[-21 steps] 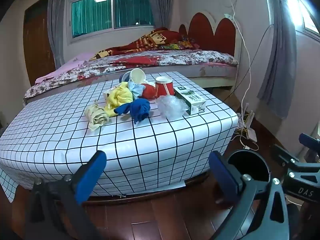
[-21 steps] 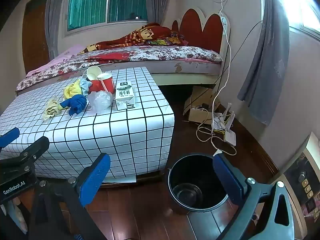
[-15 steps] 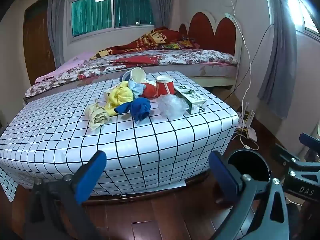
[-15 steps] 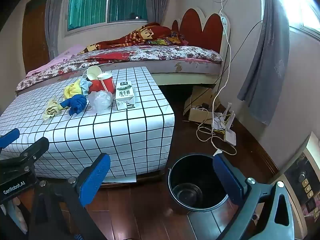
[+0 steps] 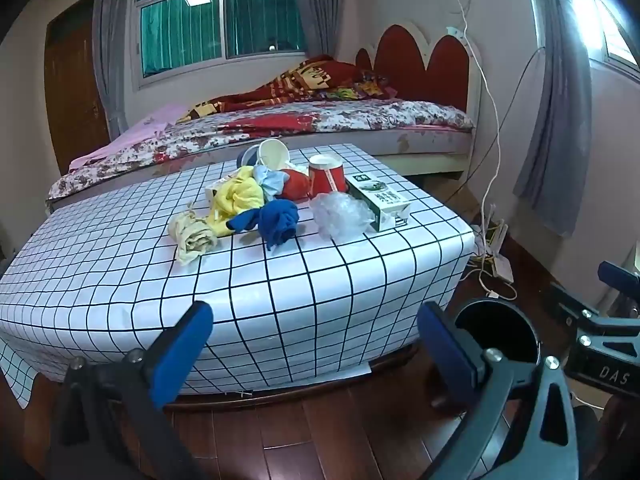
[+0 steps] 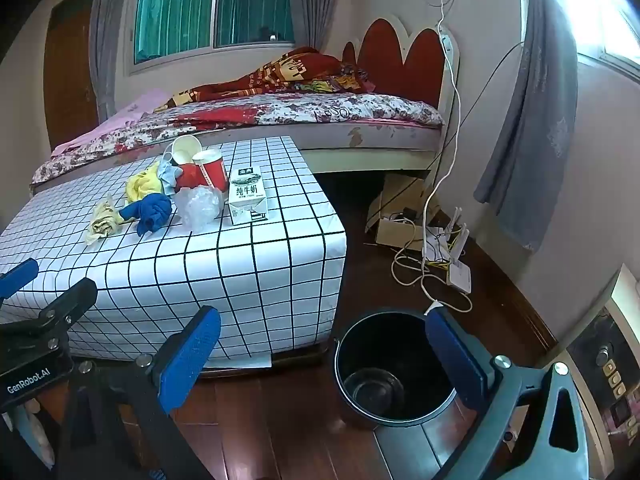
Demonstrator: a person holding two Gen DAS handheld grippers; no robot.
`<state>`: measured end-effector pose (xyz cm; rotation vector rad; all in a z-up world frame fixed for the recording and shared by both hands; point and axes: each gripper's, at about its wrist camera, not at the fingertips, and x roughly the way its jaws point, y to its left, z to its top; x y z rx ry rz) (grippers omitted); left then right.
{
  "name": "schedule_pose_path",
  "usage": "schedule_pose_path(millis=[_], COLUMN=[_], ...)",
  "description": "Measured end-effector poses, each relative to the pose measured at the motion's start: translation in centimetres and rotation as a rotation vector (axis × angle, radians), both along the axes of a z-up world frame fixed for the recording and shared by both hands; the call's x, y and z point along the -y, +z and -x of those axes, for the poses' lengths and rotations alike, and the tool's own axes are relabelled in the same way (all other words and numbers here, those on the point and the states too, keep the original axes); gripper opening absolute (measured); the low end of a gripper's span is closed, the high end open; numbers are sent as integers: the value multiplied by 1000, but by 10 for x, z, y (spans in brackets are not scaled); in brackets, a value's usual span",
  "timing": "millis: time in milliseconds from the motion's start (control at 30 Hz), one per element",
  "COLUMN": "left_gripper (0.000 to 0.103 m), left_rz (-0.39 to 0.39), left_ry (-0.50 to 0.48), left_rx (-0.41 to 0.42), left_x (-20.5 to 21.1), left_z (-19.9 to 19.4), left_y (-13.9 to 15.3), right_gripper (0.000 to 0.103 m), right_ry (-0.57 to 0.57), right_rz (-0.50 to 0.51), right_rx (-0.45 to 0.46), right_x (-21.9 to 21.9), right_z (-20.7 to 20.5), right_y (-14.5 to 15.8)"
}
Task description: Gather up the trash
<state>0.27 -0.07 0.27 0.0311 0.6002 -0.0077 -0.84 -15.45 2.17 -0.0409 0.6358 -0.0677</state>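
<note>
A heap of trash lies on the checked table [image 5: 280, 280]: a milk carton [image 5: 382, 201] [image 6: 247, 196], a crumpled clear bag [image 5: 340, 214] [image 6: 198, 206], red paper cups [image 5: 326, 176] [image 6: 210, 170], a white cup [image 5: 274, 154], and blue [image 5: 276, 218], yellow [image 5: 238, 196] and beige [image 5: 192, 236] wads. A black bin [image 6: 394, 368] [image 5: 496, 334] stands on the floor right of the table. My left gripper [image 5: 316, 344] is open, low in front of the table. My right gripper [image 6: 320, 354] is open above the bin's left rim. Nothing is between either pair of fingers.
A bed [image 5: 320, 120] with a red headboard runs behind the table. Cables, a cardboard box [image 6: 396, 224] and a white router [image 6: 458, 272] lie on the wooden floor by the right wall. Grey curtains [image 6: 524, 120] hang at the right.
</note>
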Motion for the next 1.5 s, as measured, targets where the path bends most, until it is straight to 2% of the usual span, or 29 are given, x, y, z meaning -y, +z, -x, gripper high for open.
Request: schedule_pose_path(millis=[1500], left_gripper=[102], left_rz=[2], left_ry=[-8], left_rx=[-1], left_x=[6], left_z=[2], left_y=[1], right_gripper=[103], right_ry=[0], right_rz=[-11], right_rx=[5], right_x=[4], right_z=[-1], right_y=[7])
